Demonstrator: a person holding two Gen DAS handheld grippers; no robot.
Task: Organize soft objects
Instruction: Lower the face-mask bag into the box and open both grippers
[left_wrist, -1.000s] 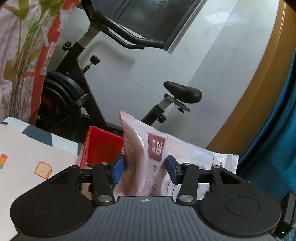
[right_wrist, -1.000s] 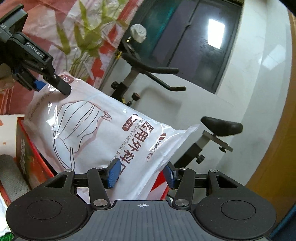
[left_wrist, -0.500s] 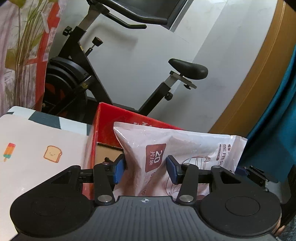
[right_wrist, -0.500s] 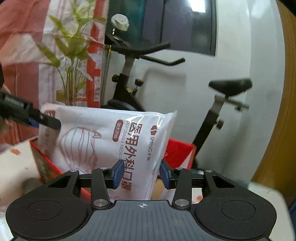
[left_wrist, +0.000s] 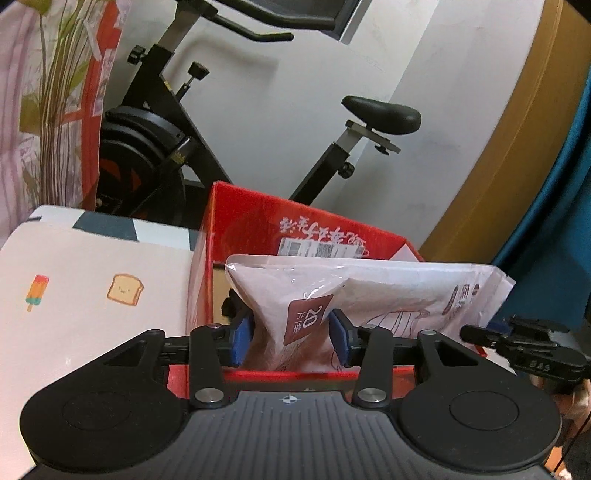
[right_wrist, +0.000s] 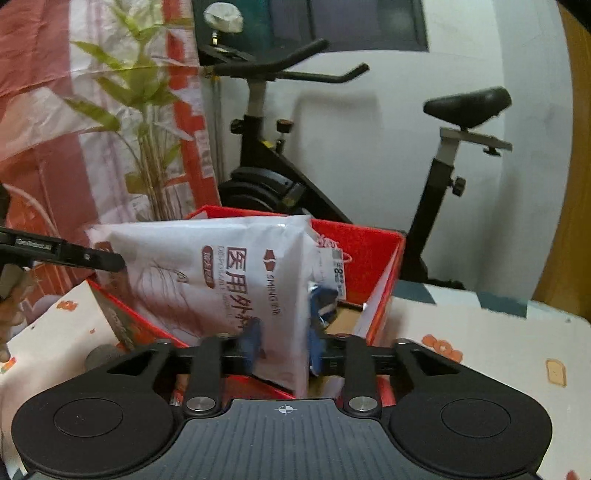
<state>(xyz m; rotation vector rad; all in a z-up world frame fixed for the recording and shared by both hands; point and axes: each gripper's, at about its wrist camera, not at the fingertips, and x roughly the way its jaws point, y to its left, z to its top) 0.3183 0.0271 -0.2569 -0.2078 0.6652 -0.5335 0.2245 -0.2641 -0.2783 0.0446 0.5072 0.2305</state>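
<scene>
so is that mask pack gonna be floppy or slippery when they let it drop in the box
Likely floppy: the mask pack creases and pinches in where the left tongs squeeze it. Probably light, since two corner grips carry it over the red box. Its glossy film looks slippery, so the right tongs might slide.

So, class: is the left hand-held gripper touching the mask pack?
Touching. The left wrist view shows the left hand-held gripper pinching the mask pack, creasing it.

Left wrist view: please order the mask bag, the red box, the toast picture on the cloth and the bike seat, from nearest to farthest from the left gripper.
1. Mask bag: between the left gripper fingers.
2. Red box: just behind and around the bag.
3. Toast picture: on the cloth to the left; its rank against the box is hard to call.
4. Bike seat: far back, upper right.
</scene>
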